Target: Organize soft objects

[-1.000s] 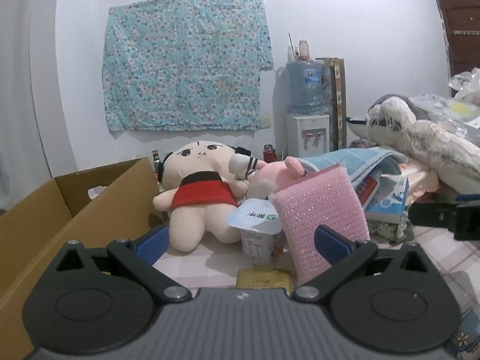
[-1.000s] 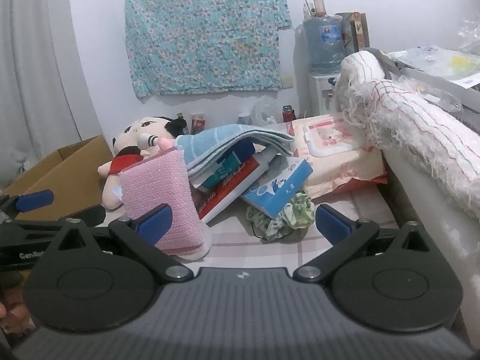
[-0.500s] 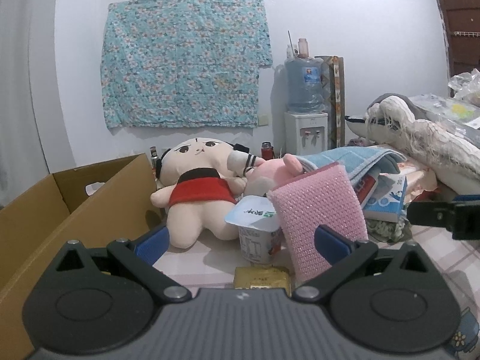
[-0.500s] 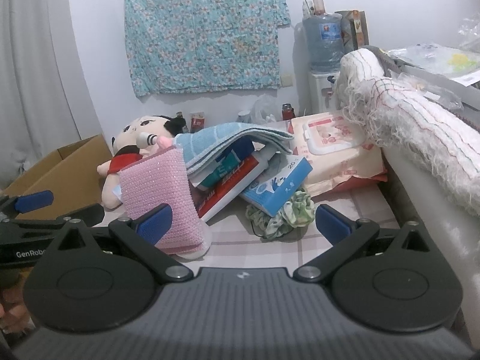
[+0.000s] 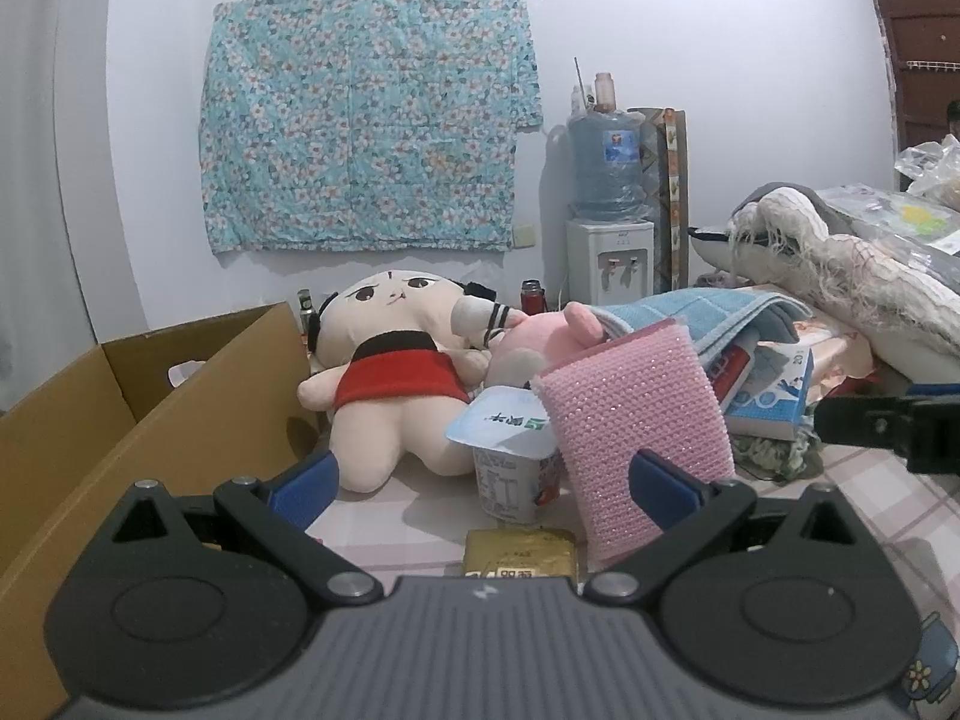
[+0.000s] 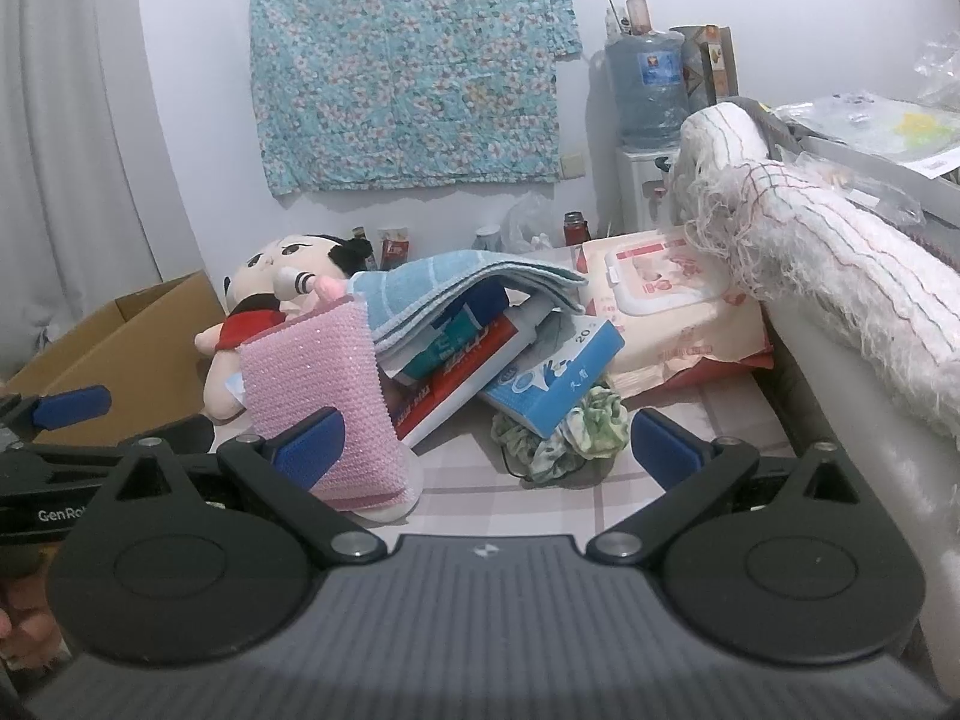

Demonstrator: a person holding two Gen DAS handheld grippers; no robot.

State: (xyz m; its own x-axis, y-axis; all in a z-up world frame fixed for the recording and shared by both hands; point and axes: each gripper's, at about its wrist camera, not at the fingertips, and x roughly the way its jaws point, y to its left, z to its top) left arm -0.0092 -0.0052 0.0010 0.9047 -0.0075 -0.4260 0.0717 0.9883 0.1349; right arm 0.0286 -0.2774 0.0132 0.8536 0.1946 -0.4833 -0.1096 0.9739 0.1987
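White wall with a floral cloth (image 5: 366, 114) hung behind, tiled surface piled with stuff. Left gripper (image 5: 483, 483) has its jaws apart, nothing held; right gripper (image 6: 483, 441) also spread wide, nothing held. Pink sponge (image 5: 636, 426) stands upright just ahead-right of the left gripper, leaning by a yogurt cup (image 5: 513, 468). Doll (image 5: 396, 372) lies further ahead; cardboard box (image 5: 120, 414) sits to the left. Green scrunchie (image 6: 564, 429) sits between the right gripper's fingers, just ahead. Likely step: pick 1 soft item. Best to centre the jaws on the sponge, avoid tipping the cup, close gently.
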